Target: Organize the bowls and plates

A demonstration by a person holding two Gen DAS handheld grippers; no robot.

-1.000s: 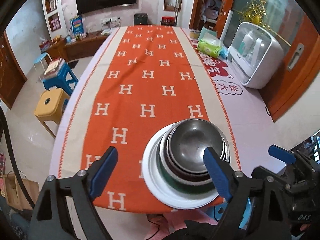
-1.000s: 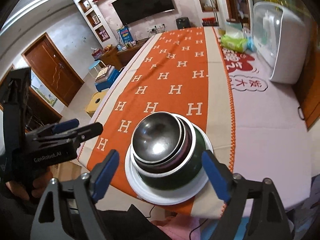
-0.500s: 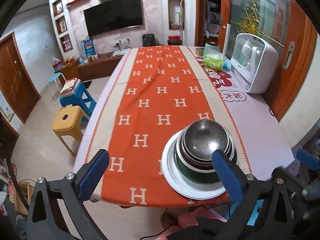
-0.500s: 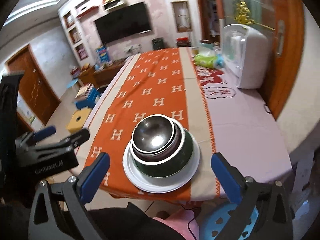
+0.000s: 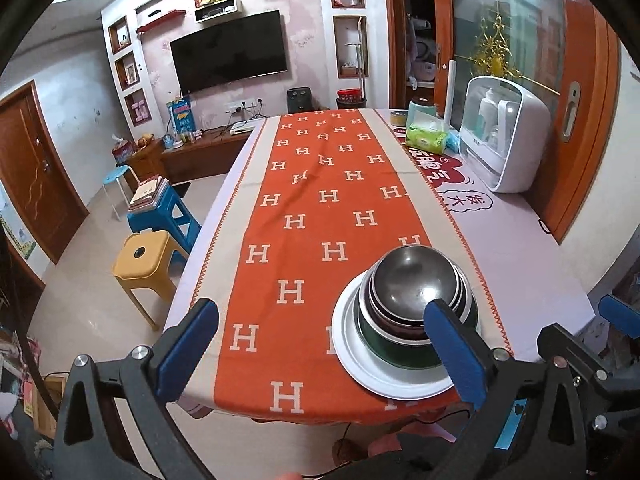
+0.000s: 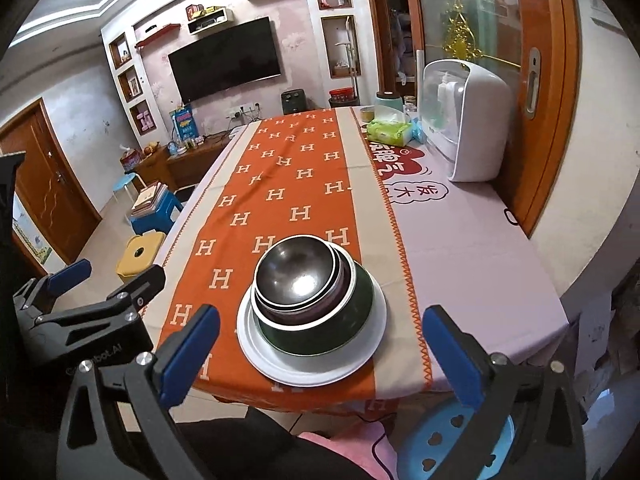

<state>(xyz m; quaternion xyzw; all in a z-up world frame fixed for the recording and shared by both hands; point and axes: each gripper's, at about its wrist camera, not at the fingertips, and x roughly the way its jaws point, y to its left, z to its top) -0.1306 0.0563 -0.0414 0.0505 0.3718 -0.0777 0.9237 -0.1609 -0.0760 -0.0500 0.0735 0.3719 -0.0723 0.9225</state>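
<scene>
— Where is the crockery?

— All in one pile near the near end of the table [image 5: 532, 256]. A white plate [image 6: 312, 372] lies on the orange H-patterned runner [image 5: 320, 216], and a nest of steel bowls [image 6: 308, 300] sits on it: a dark green-sided bowl at the bottom, smaller ones inside, the topmost showing a shiny grey hollow.

— How many bowls?

— Three at least; the rims overlap, so I cannot count them for sure.

— And the tongs?

— The left gripper [image 5: 320, 356] is spread wide, its blue pads apart and nothing between them. From its camera the right pad crosses in front of the stack, but whether it touches is unclear. The right gripper [image 6: 320, 356] is likewise spread wide and holds nothing, with the stack lying between and beyond its pads.

— Anything else on the table?

— At the far right, a white bottle steriliser [image 5: 506, 132], with a green pack of wipes [image 6: 390, 130] just beside it.
</scene>
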